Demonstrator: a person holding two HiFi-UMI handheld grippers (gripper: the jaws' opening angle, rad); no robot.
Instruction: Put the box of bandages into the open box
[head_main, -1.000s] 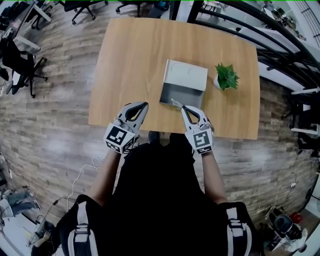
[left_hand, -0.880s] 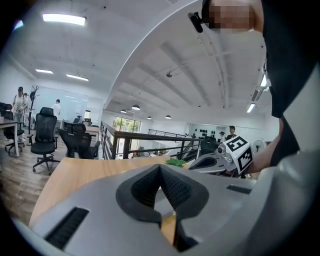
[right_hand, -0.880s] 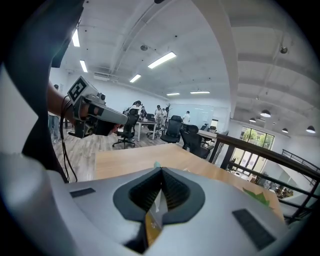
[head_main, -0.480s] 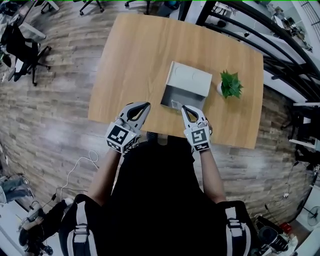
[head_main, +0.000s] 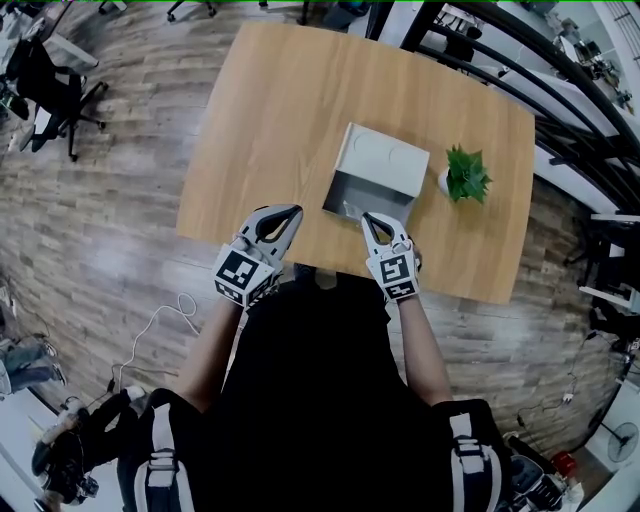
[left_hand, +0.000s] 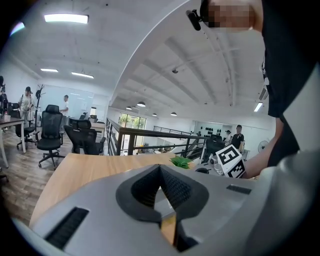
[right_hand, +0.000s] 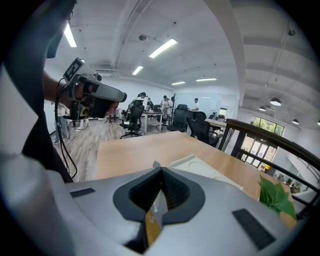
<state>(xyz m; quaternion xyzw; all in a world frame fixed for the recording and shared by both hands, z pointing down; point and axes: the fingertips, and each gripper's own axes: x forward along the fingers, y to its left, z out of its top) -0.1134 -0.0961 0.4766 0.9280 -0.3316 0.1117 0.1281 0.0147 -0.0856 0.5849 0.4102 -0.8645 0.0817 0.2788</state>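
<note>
The open grey box sits on the wooden table, its lid folded back on the far side. My right gripper is shut at the box's near rim. A small pale piece, the box of bandages, sticks out of its tip over the box; most of it is hidden. In the right gripper view the right gripper points at the lid, with a sliver of the bandage box past the jaws. My left gripper is shut and holds nothing, left of the box over the table's front edge.
A small potted plant stands just right of the box lid, also in the right gripper view. Both grippers hover at the table's near edge. Office chairs stand on the wood floor at the far left, and a dark railing runs along the right.
The head view has drifted slightly, so the table sits a little differently in frame. Both grippers keep their places relative to the box, and both stay shut.
</note>
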